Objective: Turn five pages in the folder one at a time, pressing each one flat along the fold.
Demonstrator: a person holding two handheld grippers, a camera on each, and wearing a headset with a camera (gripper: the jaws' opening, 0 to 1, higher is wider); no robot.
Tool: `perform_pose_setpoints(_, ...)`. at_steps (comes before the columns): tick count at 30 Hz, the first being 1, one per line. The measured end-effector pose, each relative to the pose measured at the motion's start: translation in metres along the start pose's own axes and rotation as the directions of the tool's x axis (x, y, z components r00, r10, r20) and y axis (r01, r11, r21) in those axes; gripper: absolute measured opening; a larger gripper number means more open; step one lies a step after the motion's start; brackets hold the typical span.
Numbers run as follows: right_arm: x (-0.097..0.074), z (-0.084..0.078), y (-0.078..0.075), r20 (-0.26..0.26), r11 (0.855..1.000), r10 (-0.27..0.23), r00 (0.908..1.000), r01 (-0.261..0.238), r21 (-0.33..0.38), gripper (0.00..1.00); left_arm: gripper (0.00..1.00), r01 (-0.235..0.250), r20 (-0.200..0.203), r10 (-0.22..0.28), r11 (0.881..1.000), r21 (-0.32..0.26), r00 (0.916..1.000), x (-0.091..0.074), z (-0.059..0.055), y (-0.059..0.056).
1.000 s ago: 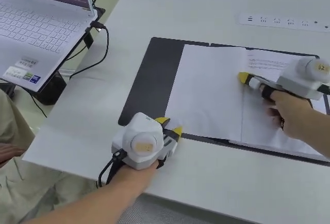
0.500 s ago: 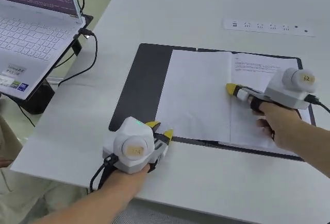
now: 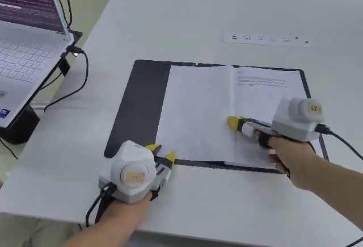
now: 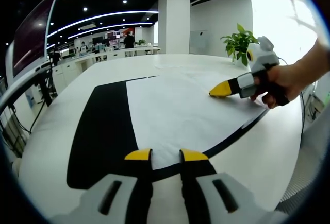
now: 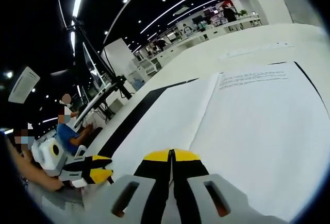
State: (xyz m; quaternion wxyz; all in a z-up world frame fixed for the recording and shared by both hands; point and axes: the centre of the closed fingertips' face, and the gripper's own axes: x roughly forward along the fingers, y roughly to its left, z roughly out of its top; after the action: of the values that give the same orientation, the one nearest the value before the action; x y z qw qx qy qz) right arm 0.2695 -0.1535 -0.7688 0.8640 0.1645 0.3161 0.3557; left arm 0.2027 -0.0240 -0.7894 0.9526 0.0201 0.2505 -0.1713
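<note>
**A:** Where are we in the task?

**B:** The folder (image 3: 139, 105) lies open on the table (image 3: 170, 20), toward its near edge. Our right gripper (image 3: 233, 123), jaws closed together on nothing, presses the near end of the fold (image 3: 234, 88).

**A:** And our left gripper (image 3: 161, 155)?

**B:** It rests at the folder's near left corner, jaws narrowly apart, empty. We judge one page (image 3: 193, 111) is being flattened. How many are turned, we cannot tell.

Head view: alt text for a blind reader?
Open folder on a white table: the shut right gripper rests its tips at the fold between the pages. The open left gripper sits at the folder's near edge.
</note>
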Motion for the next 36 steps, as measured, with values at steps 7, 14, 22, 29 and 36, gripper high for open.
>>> perform_pose_setpoints(7,-0.012,-0.018,0.009,-0.021,0.999,0.017,0.9996,-0.016,0.032,0.00,0.19,-0.001,0.000,0.001,1.000,-0.004,1.0000,0.000,0.001,0.000)
perform_pose_setpoints(14,-0.029,-0.041,0.021,-0.036,0.998,0.028,0.9990,-0.026,0.049,0.00,0.19,-0.002,-0.002,0.002,1.000,-0.005,1.0000,-0.001,0.001,0.000)
perform_pose_setpoints(22,-0.043,-0.061,0.031,-0.043,0.991,0.028,0.9987,-0.022,0.132,0.00,0.19,-0.001,-0.009,0.001,1.000,-0.005,1.0000,-0.001,0.001,0.000)
perform_pose_setpoints(29,-0.063,-0.062,0.048,-0.025,0.980,0.045,0.9987,-0.039,0.193,0.00,0.19,-0.004,-0.024,0.004,1.000,-0.011,0.9997,-0.001,0.002,0.000)
perform_pose_setpoints(36,-0.099,-0.037,0.074,0.039,0.982,0.050,0.9980,-0.056,0.181,0.00,0.24,0.019,-0.077,-0.042,0.960,-0.279,0.9962,-0.004,0.007,-0.002)
